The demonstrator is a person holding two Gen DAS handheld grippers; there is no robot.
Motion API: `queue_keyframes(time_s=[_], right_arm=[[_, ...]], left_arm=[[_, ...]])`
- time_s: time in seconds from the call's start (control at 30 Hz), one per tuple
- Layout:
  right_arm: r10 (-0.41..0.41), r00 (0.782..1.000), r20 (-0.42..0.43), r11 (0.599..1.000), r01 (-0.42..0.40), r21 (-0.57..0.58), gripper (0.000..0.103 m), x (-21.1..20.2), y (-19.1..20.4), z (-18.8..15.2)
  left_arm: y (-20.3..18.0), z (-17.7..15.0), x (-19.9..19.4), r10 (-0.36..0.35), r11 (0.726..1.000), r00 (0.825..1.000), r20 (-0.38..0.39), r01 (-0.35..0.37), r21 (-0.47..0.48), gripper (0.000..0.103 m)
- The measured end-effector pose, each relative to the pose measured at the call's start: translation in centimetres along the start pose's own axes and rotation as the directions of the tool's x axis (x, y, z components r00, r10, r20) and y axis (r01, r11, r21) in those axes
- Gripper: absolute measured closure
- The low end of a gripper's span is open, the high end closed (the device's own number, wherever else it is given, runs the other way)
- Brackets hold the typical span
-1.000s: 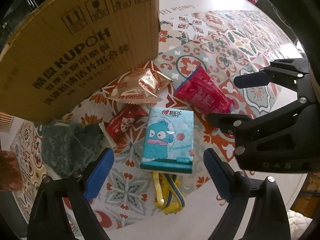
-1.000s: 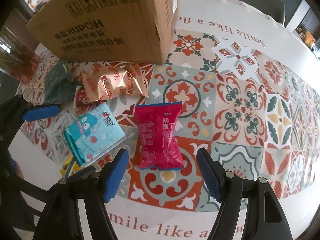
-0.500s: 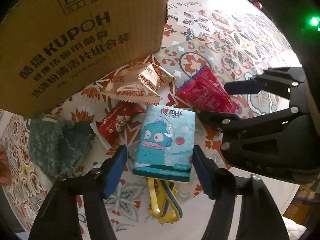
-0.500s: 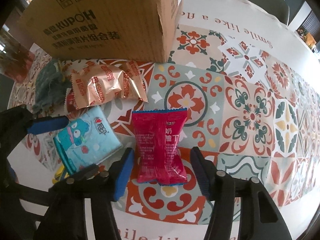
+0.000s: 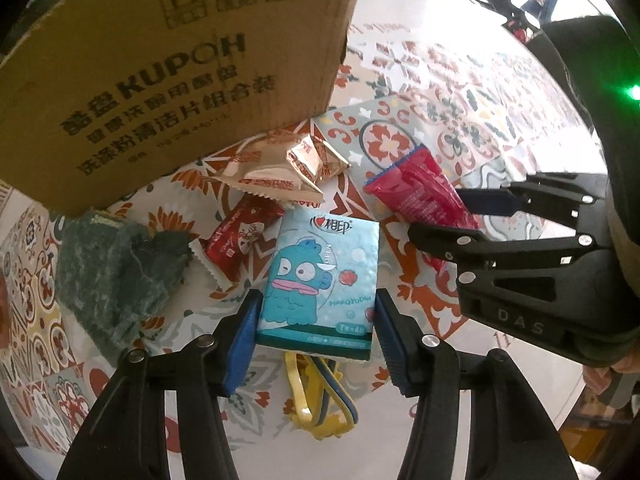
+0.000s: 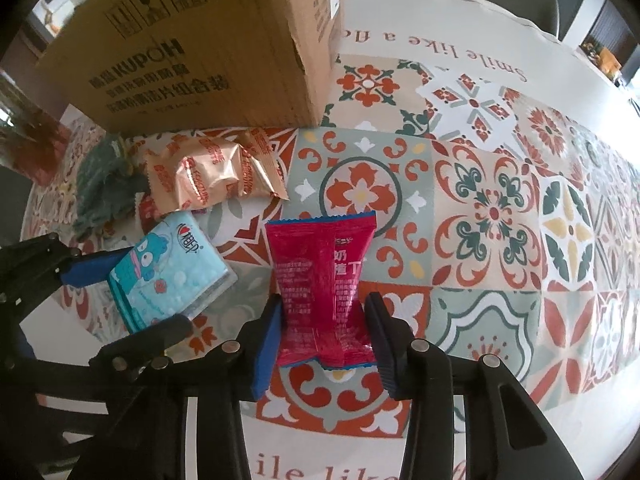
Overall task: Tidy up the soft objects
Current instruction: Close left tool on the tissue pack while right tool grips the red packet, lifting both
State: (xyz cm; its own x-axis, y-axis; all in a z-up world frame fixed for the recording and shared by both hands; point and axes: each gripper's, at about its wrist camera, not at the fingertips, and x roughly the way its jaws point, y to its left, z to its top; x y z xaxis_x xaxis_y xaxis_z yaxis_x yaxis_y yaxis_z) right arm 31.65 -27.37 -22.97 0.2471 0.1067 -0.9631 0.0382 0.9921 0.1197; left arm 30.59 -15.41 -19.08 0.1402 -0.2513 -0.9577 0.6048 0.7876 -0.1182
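we had our left claw [image 5: 316,332] over the tissue pack [image 5: 320,276], which lay flat on the table [image 6: 500,208] on top of a yellow and blue band [image 5: 320,400]. its jaws had just been closing from wide apart, and now the blue pads stood against the two long sides of the pack at its near end. we judged that they were touching it, maybe pressing lightly, but the pack was not lifted.

our right claw [image 6: 324,336] had just been closing too, around the red packet [image 6: 320,280], just to the right of the tissue pack. here the grip was clear: the packet was pinched narrow between the pads and its near edge was wrinkled.

so both claws went from an open approach to a grip at almost the same time. for the task this meant that two soft things were ready to be picked up together. the box [image 6: 208,40] stood behind them, near the gold packets [image 6: 216,172], a small red packet [image 5: 240,236] and a green cloth [image 5: 112,272], and we supposed it was the place for everything. those others were not yet touched.
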Motion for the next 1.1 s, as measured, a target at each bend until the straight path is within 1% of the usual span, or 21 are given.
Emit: queue_keyframes(time_s=[0.2,0.43,0.5,0.6,0.8,0.83,0.87,0.97,1.03,1.1], right_arm=[[0.010,0.999,0.045,0.999,-0.011,0.034,0.061,-2.0,-0.5,-0.5],[0.010,0.995,0.097,0.998,-0.017,0.065,0.061,-4.5,-0.7,-1.5],[0.011,0.994,0.111,0.997,-0.019,0.068,0.061,-5.0,0.4,-1.2],[0.023,0.990,0.136,0.997,-0.033,0.071,0.061,-6.3,0.9,-1.3],[0.034,0.981,0.190,0.996,-0.048,0.070,0.061,-8.4,2.1,-1.1],[0.033,0.979,0.203,0.997,-0.048,0.066,0.063,-8.8,2.3,-1.1],[0.031,0.976,0.217,0.997,-0.045,0.062,0.067,-9.3,2.5,-1.1],[0.025,0.966,0.258,0.998,-0.039,0.046,0.070,-10.7,3.3,-0.8],[0.000,0.960,0.279,0.999,-0.013,0.045,0.075,-11.2,3.5,-0.6],[0.020,0.961,0.275,0.998,-0.035,0.048,0.075,-11.2,3.4,-0.2]], left_arm=[[0.4,-0.8,-2.5,-0.008,0.999,0.998,0.067,0.011,-0.040,0.051],[1.7,-1.2,-5.2,0.001,0.995,0.991,0.133,0.013,-0.100,0.051],[1.9,-1.3,-6.0,0.005,0.993,0.988,0.155,0.012,-0.114,0.051],[2.1,-1.6,-7.3,0.015,0.992,0.983,0.185,0.008,-0.126,0.051],[2.8,-2.2,-10.3,0.055,0.989,0.966,0.253,-0.017,-0.150,0.051],[2.6,-2.0,-10.5,0.061,0.988,0.963,0.264,-0.021,-0.153,0.051],[2.8,-2.1,-11.2,0.071,0.987,0.957,0.280,-0.027,-0.157,0.051],[3.1,-2.2,-12.4,0.083,0.984,0.945,0.316,-0.028,-0.175,0.051],[3.5,-2.1,-12.6,0.096,0.982,0.942,0.322,-0.036,-0.188,0.051],[3.6,-2.2,-12.5,0.102,0.980,0.941,0.323,-0.040,-0.194,0.051]])
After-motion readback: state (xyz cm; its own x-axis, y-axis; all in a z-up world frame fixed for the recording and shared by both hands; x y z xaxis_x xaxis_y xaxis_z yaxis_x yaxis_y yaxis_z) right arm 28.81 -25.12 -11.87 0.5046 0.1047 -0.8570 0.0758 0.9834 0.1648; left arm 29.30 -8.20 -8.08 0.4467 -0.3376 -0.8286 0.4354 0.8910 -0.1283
